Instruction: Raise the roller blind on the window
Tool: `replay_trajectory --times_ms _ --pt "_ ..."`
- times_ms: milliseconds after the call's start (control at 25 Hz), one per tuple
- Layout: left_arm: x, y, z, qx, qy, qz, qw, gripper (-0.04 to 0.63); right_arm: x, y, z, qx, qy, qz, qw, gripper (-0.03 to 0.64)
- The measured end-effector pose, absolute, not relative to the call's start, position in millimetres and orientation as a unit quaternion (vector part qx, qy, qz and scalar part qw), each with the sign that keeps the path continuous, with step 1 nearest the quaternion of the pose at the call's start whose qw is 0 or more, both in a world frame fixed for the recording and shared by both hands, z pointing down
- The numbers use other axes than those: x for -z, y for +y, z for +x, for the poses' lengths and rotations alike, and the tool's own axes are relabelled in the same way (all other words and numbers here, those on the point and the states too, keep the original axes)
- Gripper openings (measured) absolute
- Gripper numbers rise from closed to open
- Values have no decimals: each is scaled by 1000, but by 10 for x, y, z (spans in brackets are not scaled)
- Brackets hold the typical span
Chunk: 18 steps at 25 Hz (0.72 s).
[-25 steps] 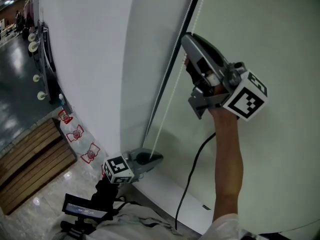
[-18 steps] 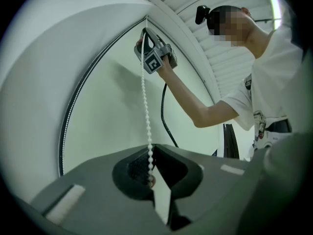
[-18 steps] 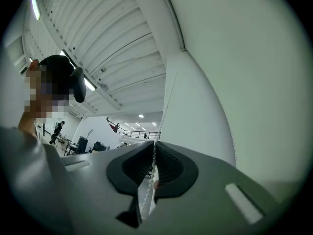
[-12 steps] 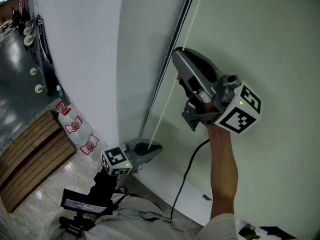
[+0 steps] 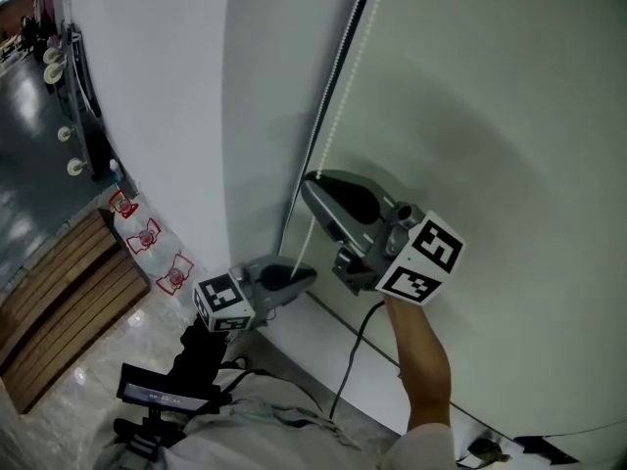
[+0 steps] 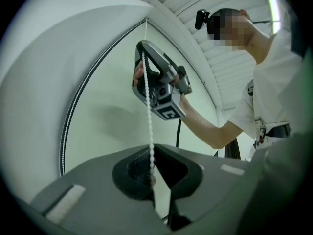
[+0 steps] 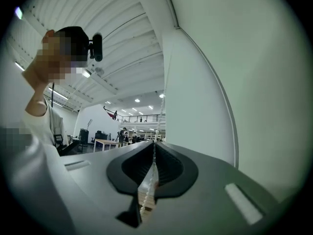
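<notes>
Both grippers are closed on the bead chain (image 5: 331,140), the right gripper (image 5: 312,186) pinching it above and the left gripper (image 5: 306,282) just below, with the lowered roller blind (image 5: 490,116) hanging just beside both sets of fingertips. The small, smooth beads may slip through the right pads under a pull, leaving the blind unmoved. A pull angled away from the blind's edge could also jam or derail the chain.

You hold two grey plastic grippers, left gripper (image 5: 310,278) and right gripper (image 5: 310,183), with one white beaded cord (image 5: 338,106), one pale roller blind (image 5: 490,116) and three small red-and-white floor items (image 5: 147,235).
</notes>
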<state>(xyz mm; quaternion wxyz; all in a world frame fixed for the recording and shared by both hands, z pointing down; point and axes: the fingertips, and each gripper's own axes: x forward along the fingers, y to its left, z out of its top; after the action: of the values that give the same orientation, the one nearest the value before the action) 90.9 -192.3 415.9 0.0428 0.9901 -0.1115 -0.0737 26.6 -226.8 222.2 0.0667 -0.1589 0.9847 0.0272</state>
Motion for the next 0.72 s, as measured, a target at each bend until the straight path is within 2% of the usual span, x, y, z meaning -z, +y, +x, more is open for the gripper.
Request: replay_trajectory --times_ms 360,640,680,720 --pt "-4144 -1930 855 87 -112 989 46 -2 -3332 -2146 154 35 987 -154 -8 14" --pt "-4125 -1908 846 92 -107 989 42 -2 -3350 -2182 252 39 988 -151 1 18" --pt "-4120 -1907 847 93 -107 989 42 -2 -3315 -2190 247 34 989 -147 0 34" --pt "-4116 -1907 850 94 -107 989 42 -2 -3254 -2198 241 34 989 -141 5 85"
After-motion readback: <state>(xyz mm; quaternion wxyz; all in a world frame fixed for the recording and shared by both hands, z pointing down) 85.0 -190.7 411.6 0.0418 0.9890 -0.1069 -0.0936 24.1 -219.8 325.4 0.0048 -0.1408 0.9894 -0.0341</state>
